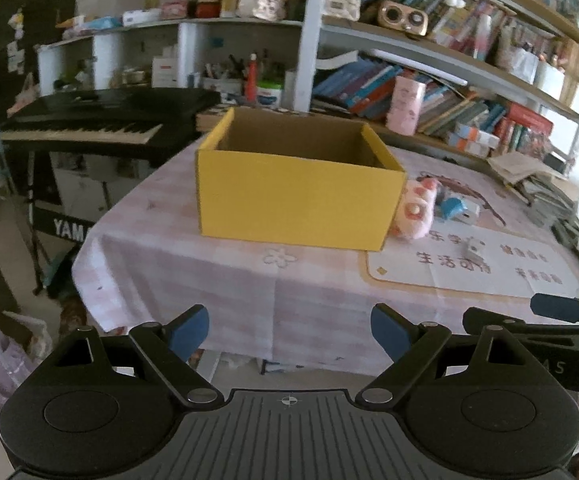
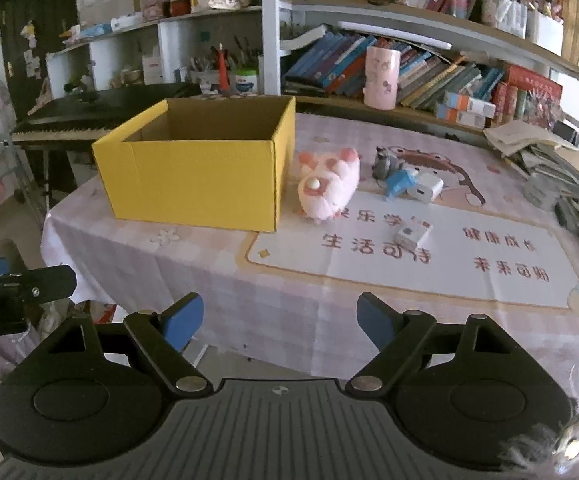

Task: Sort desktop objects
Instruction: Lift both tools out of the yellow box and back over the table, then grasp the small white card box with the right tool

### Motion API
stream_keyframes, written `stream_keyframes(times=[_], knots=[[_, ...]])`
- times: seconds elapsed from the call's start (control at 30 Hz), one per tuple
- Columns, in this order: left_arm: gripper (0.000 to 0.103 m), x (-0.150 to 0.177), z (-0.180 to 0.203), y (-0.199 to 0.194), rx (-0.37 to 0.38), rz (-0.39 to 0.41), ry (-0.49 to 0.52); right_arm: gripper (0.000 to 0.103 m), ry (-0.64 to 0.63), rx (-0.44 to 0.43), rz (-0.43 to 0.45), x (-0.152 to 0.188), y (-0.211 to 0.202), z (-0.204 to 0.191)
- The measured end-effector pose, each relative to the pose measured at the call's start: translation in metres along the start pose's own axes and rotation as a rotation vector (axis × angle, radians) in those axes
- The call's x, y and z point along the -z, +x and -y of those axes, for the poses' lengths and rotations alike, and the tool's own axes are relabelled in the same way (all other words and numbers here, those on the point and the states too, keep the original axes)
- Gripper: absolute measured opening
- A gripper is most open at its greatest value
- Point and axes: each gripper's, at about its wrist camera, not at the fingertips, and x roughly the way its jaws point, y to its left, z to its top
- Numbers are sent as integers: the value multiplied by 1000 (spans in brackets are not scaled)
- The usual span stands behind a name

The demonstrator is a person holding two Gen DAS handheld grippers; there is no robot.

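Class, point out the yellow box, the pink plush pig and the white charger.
yellow box [image 2: 193, 184]: right wrist view, front wall.
pink plush pig [image 2: 327, 184]: right wrist view, body.
white charger [image 2: 425, 188]: right wrist view, front face.

— Where does everything sit relative to the yellow box [image 2: 197, 176]?

— The box itself stands upright on the table, open at the top, brown cardboard inside; nothing of its floor shows. Just beside its right wall lies the pink plush pig [image 2: 327, 186], snout toward the camera, whether it touches the box I cannot tell.

— And past the pig?

— Farther right of the box, a small grey figure [image 2: 383, 162] stands, with a blue object [image 2: 399, 182] and a white charger block [image 2: 425, 188] close together in front of it.

— Anything nearer?

— A small white box-like item [image 2: 411, 236], right of the yellow box and nearer the camera than the pig, lying apart from the others.
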Motion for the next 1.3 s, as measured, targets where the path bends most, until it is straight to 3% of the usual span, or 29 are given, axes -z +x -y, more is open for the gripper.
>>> stream_keyframes(times=[0.4, 0.7, 1.03, 1.3], knots=[[91, -7, 32, 22, 82, -26, 69, 83, 62, 74, -16, 5, -1, 31], [91, -19, 68, 49, 120, -54, 95, 83, 104, 120, -47, -5, 14, 76], [91, -34, 108, 80, 121, -61, 103, 81, 84, 110, -98, -27, 45, 122], [91, -45, 132, 106, 82, -67, 59, 80, 8, 38, -113, -44, 81, 154]])
